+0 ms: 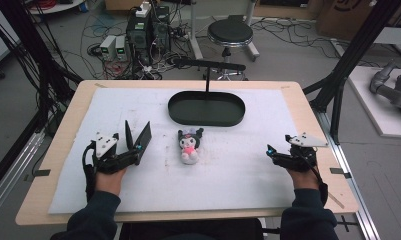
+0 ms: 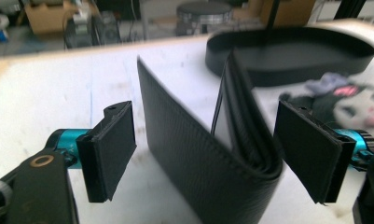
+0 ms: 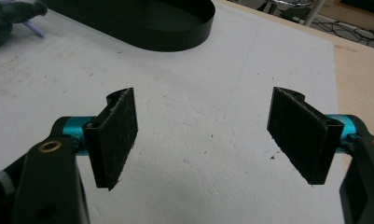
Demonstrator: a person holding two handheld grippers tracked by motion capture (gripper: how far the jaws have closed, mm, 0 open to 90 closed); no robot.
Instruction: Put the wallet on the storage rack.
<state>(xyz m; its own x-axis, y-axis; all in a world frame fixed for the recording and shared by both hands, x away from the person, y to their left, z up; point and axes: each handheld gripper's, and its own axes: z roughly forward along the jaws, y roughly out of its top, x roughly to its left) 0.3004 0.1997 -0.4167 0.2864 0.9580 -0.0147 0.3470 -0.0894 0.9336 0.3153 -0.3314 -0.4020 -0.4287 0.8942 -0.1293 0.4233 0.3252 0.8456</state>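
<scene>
A black wallet (image 1: 138, 136) stands on its edge on the white mat, spread open in a V. In the left gripper view the wallet (image 2: 198, 149) rises between the two pads. My left gripper (image 2: 205, 135) is open around it, with a small gap at each side. From above, the left gripper (image 1: 133, 149) sits at the wallet's near end. A small plush toy (image 1: 189, 145) with black ears and a pink front lies at the mat's middle. My right gripper (image 1: 274, 150) rests open at the right of the mat, and between its jaws (image 3: 203, 126) there is bare mat.
A black oval tray (image 1: 206, 120) stands at the back middle of the mat (image 1: 238, 175), behind the toy. A black stand with a crossbar (image 1: 208, 65) rises behind it. The wooden table edge (image 1: 328, 150) runs close to the right gripper.
</scene>
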